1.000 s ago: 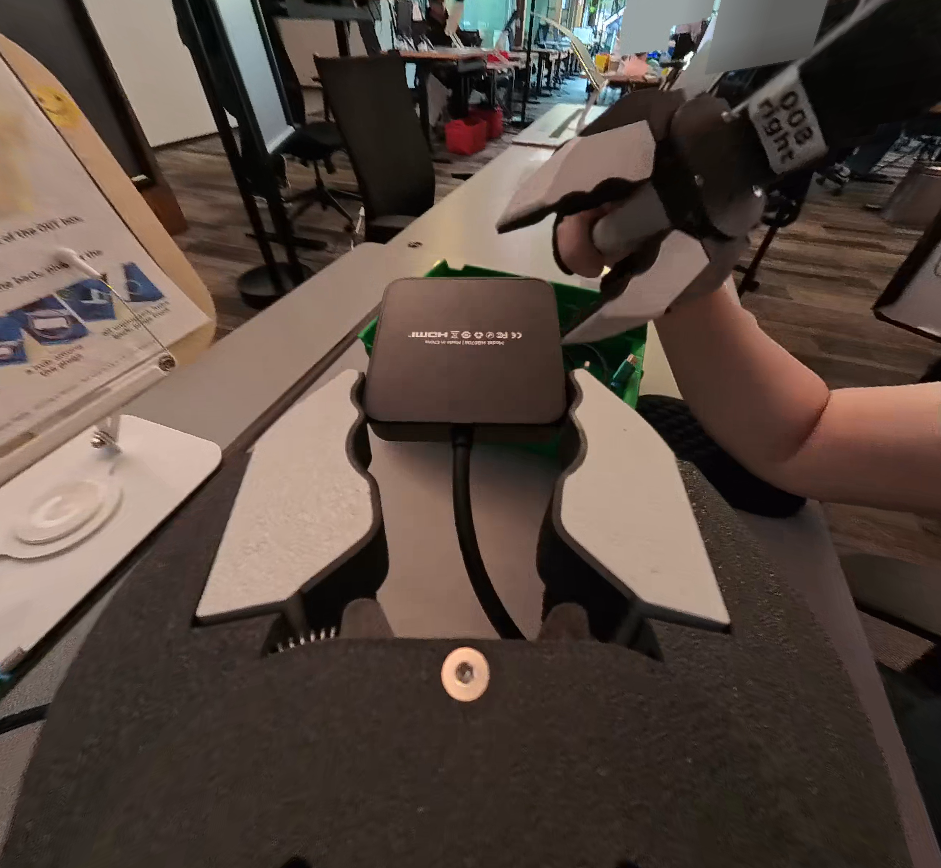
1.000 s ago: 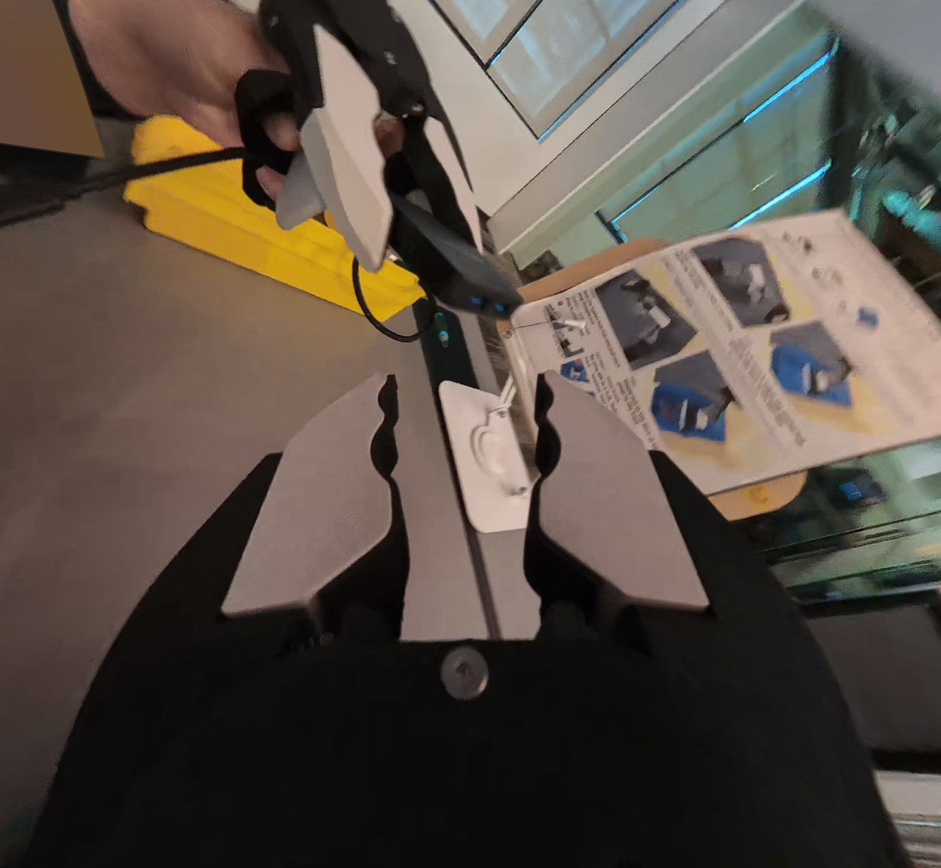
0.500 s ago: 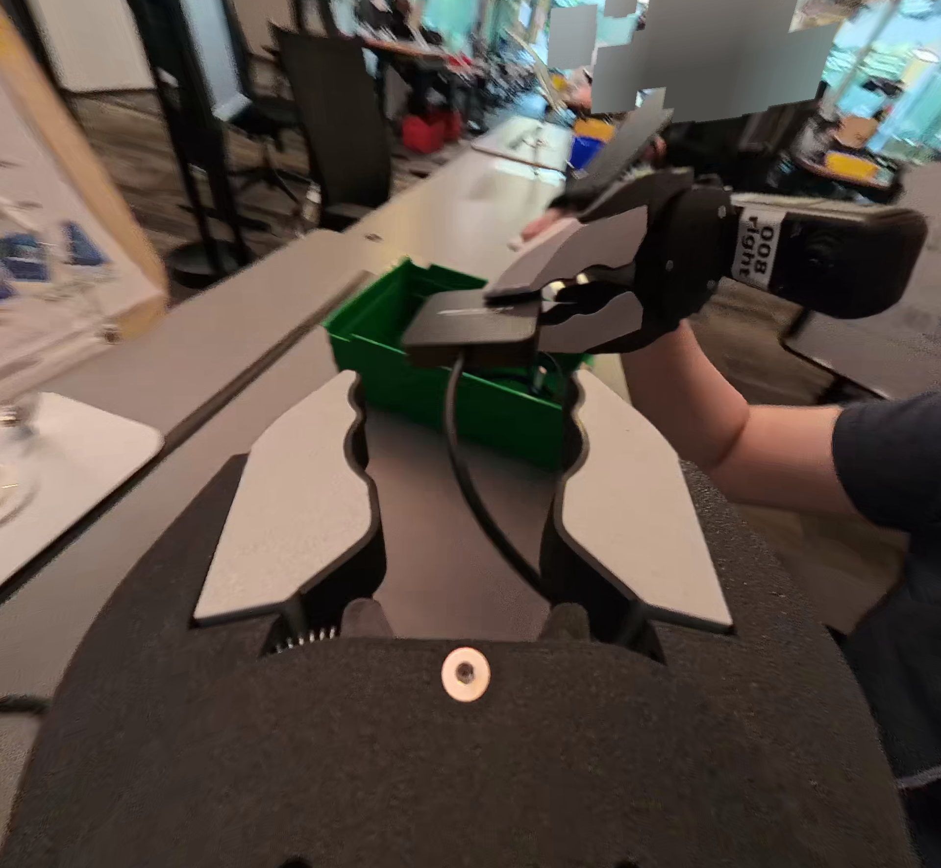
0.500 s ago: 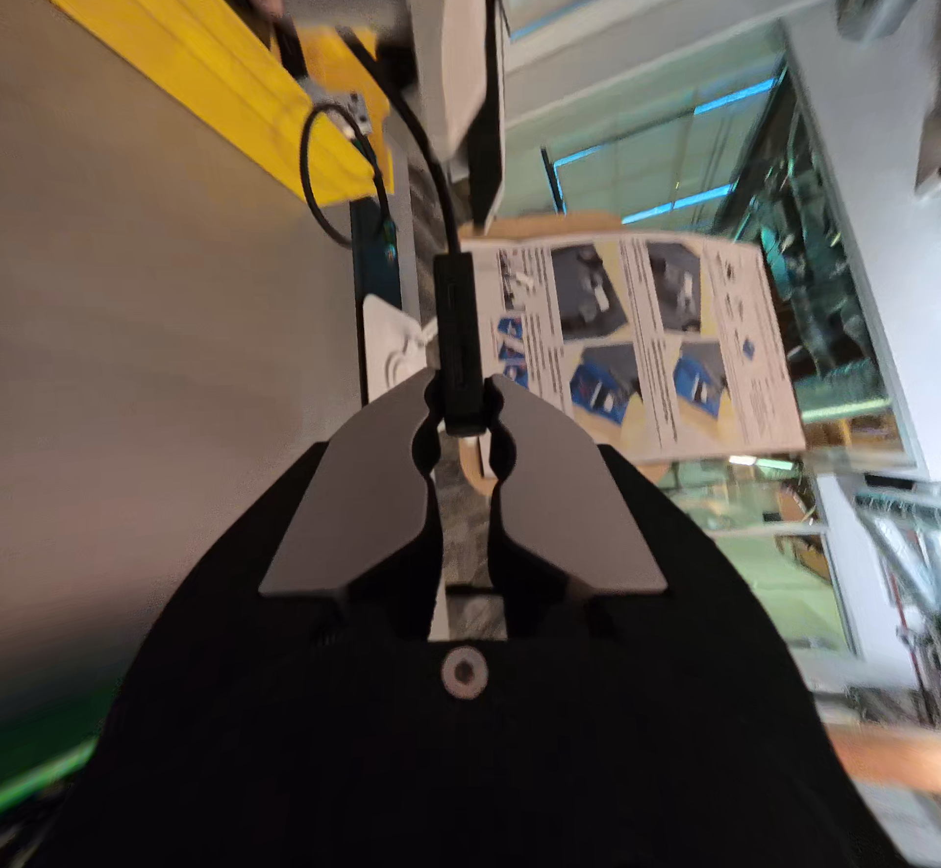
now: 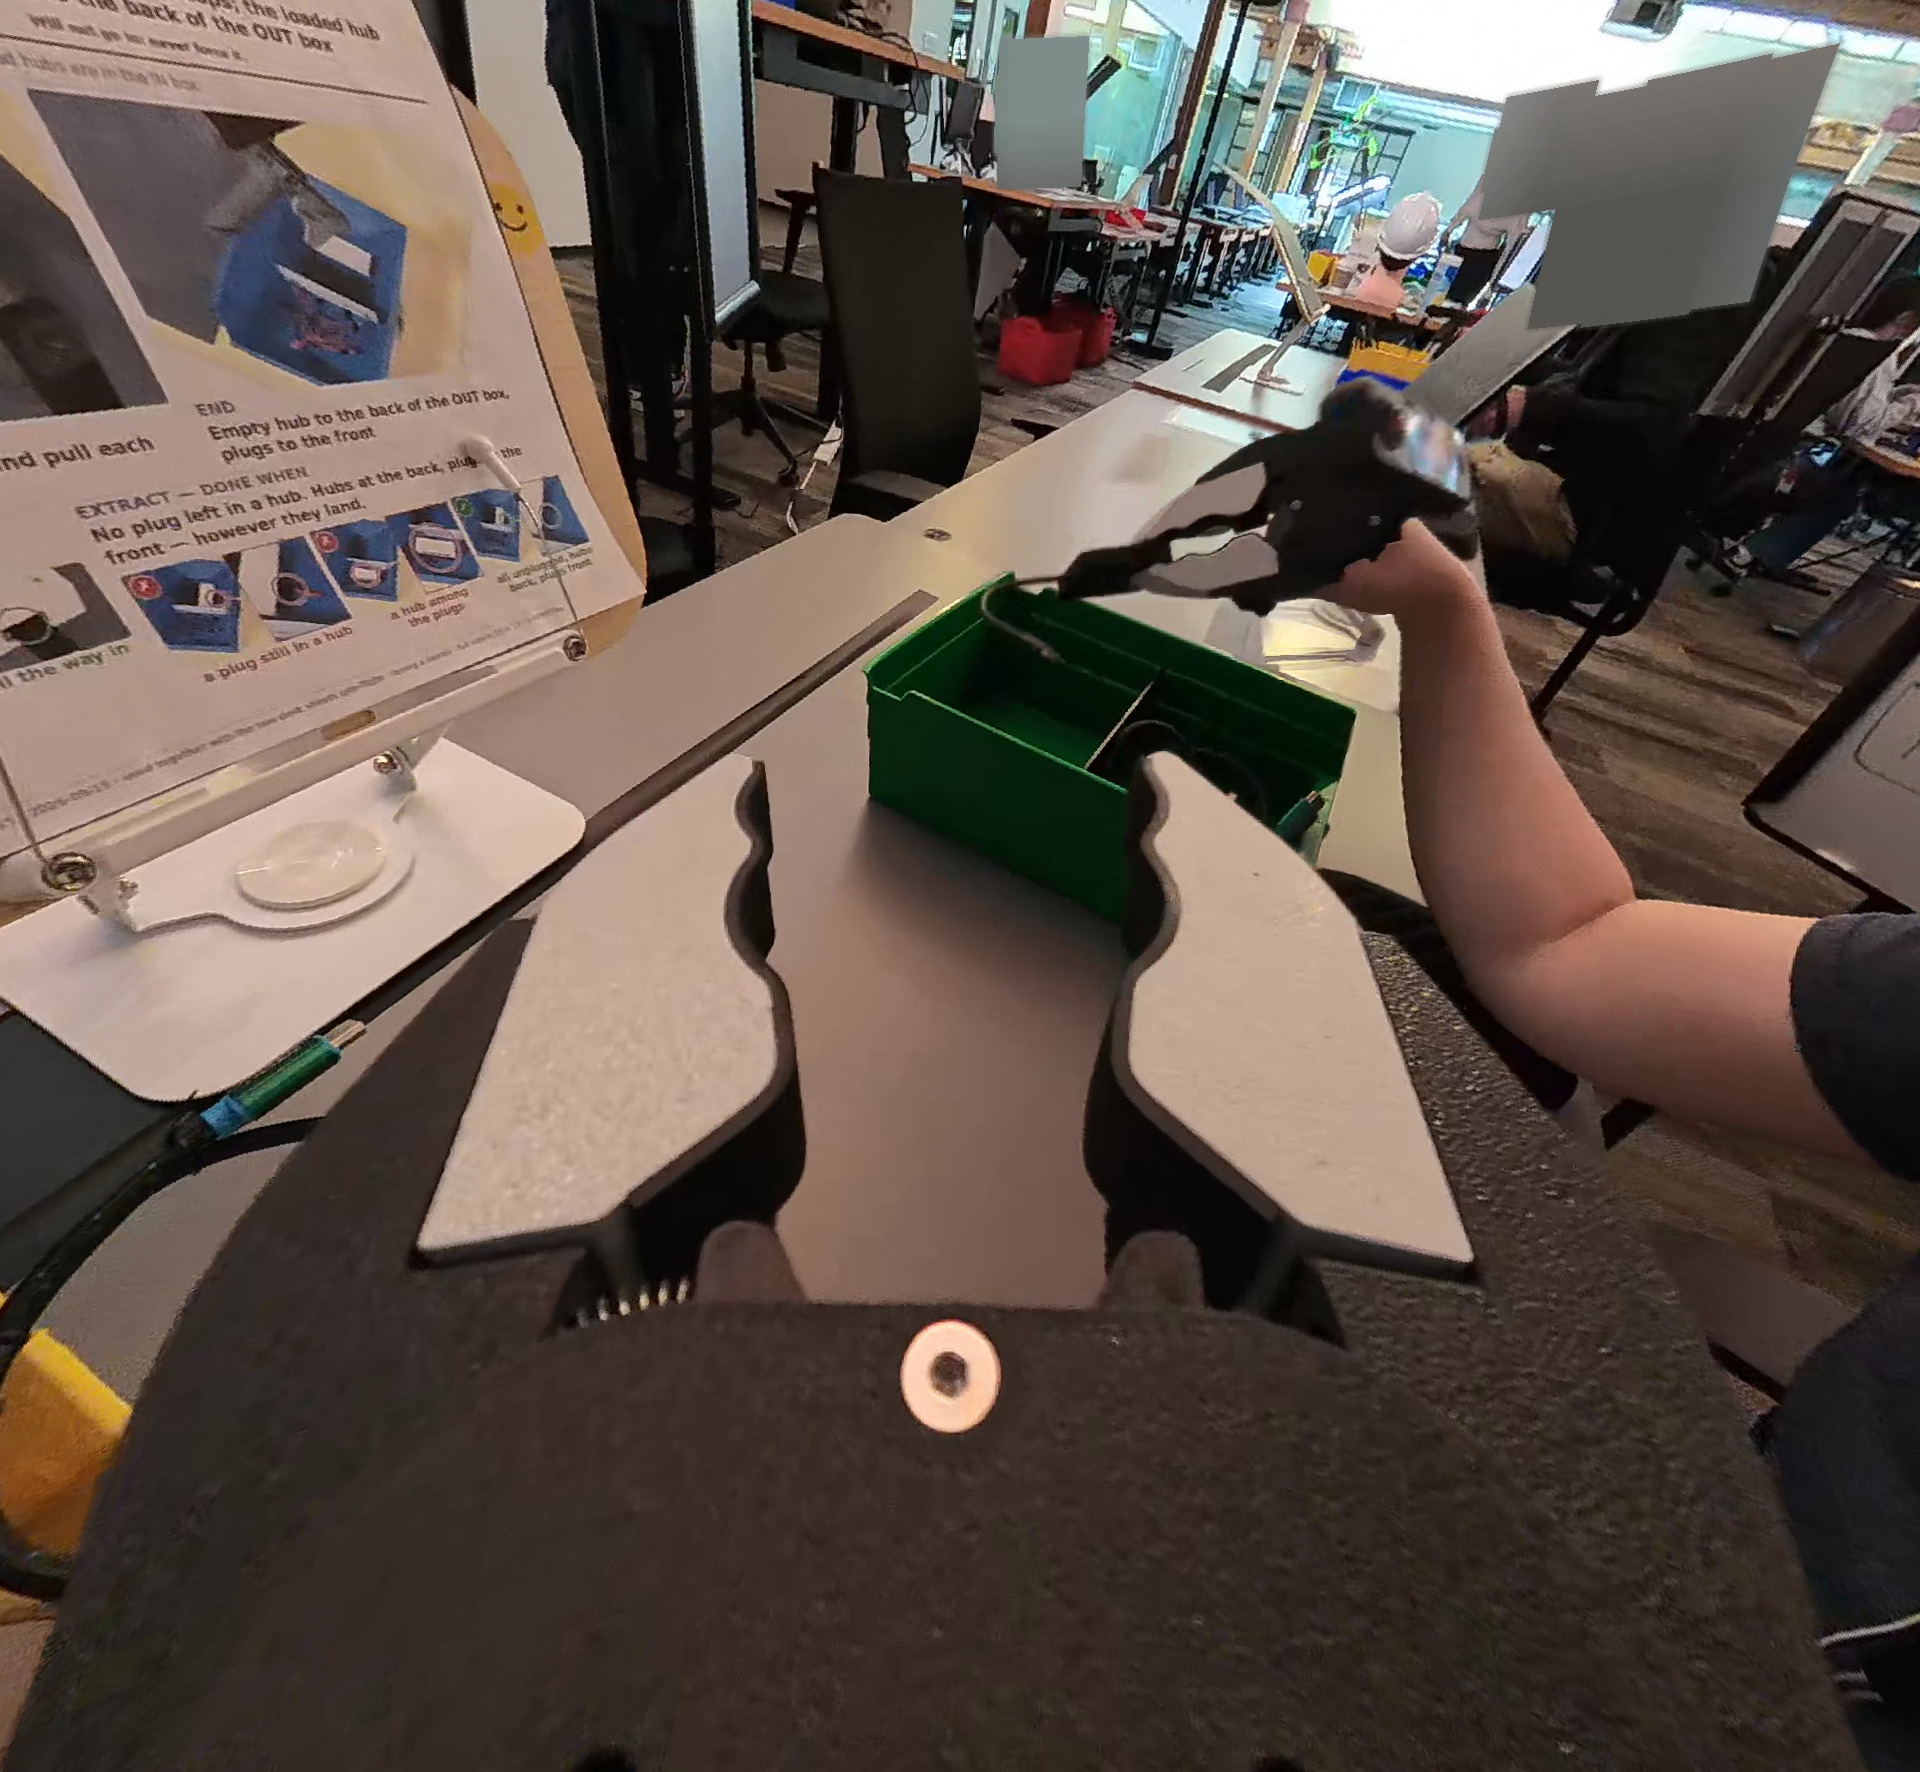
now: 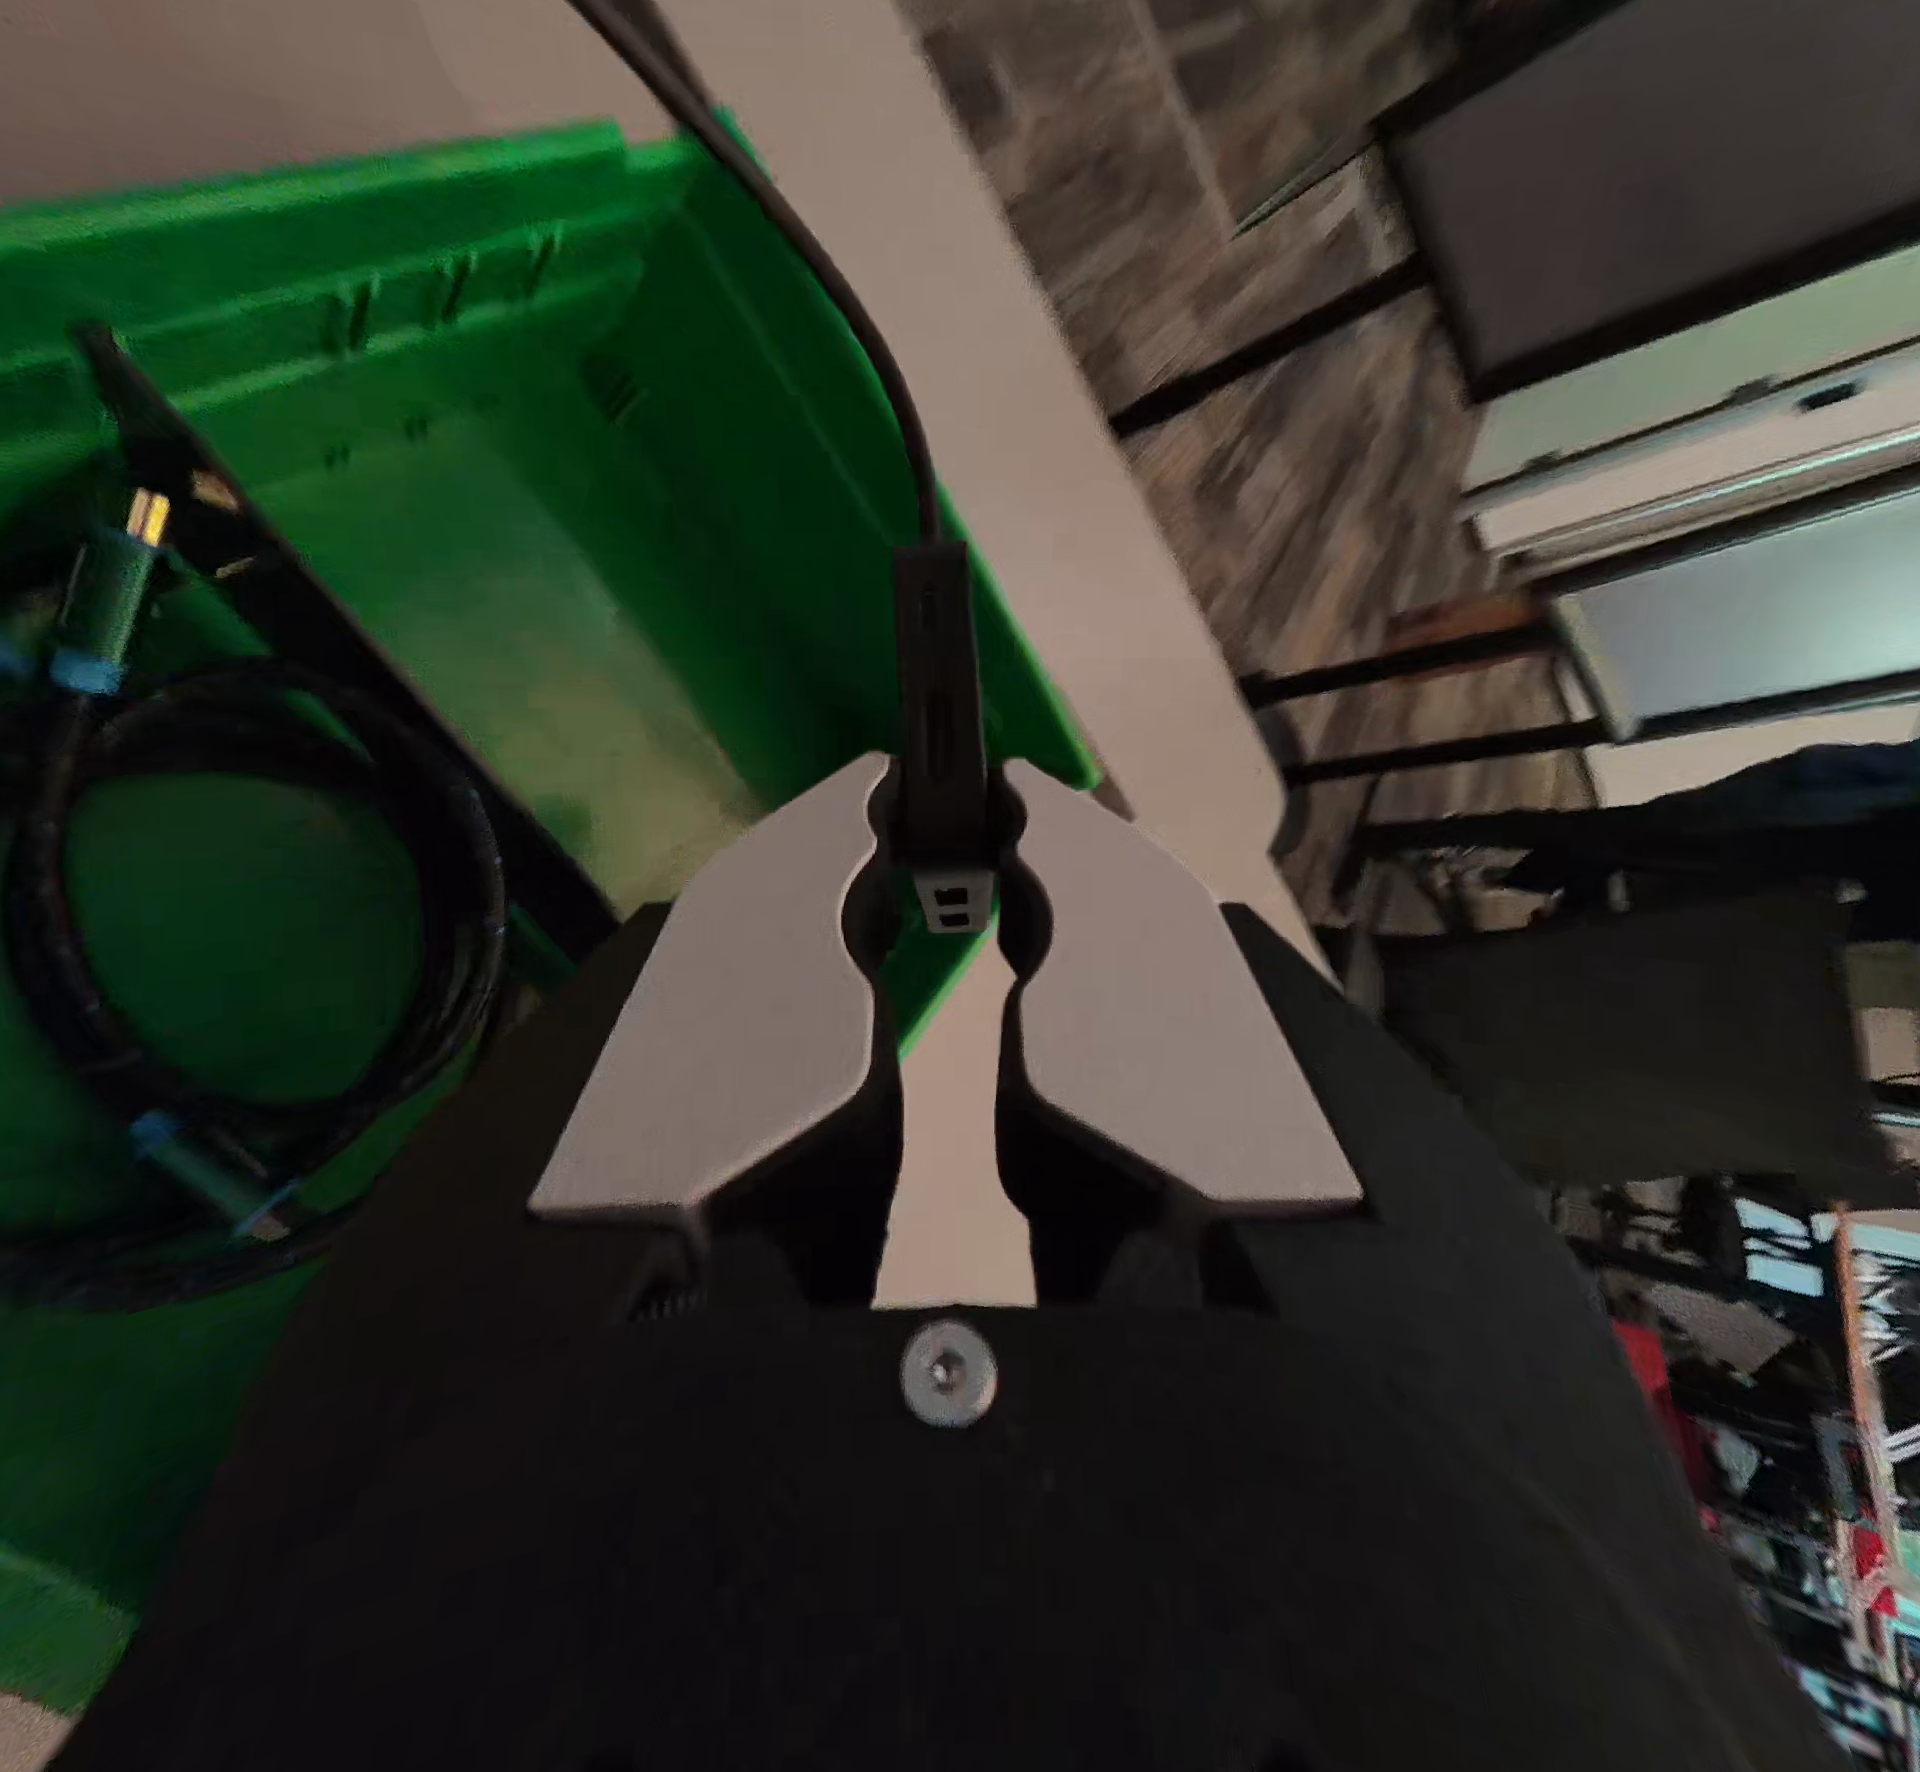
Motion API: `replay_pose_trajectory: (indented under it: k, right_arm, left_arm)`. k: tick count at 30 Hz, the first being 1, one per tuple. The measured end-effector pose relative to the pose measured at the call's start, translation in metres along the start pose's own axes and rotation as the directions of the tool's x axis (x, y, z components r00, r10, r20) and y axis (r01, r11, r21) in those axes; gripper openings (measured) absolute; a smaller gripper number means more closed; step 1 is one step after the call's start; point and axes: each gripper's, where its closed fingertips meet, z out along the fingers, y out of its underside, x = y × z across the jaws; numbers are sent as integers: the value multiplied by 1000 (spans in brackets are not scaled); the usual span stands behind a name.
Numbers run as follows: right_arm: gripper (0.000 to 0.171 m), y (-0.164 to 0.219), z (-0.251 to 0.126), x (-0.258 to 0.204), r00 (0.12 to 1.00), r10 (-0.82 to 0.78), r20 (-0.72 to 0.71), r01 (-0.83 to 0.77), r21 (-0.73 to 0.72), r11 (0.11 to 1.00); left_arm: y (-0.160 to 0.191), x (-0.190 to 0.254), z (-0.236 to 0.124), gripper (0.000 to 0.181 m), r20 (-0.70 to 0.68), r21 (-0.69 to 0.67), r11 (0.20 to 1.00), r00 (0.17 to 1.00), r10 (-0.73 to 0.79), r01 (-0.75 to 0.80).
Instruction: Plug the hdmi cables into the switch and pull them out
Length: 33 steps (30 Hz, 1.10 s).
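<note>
Left claw [image 5: 951,849] wide apart, empty; right claw [image 5: 1091,574] pinching plug above green bin [image 5: 997,766].

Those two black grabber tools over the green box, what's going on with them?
A person holds one grabber in each hand. The right gripper has its fingers closed on a black plug at the end of a thin black cable, held above the green box on the grey table. The left gripper is open and holds nothing. A coiled black cable lies in one compartment of the box; the other looks empty.
</note>
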Motion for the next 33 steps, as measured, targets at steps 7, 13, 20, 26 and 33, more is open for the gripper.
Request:
replay_pose_trajectory:
  k: [7,13,20,26,33]
  right_arm:
    - [14,51,69,-43,984,52,171,14,-361,932]
    - [24,50,86,-58,956,189,223,-101,-357,929]
    - [31,-8,31,-5,973,221,72,-218,-46,975]
    - [34,-29,22,-12,989,133,65,-132,-24,991]
    - [34,-37,36,-34,991,48,127,-41,-55,998]
  left_arm:
    - [3,-3,-2,64,31,-27,999,999,24,-23]
    - [5,-24,-24,65,149,-77,996,987,58,-47]
    - [45,-130,-141,64,676,-372,927,697,239,43]
    - [92,-170,-137,61,593,-440,897,765,249,50]
    - [155,-206,-111,57,474,-391,889,880,-26,237]
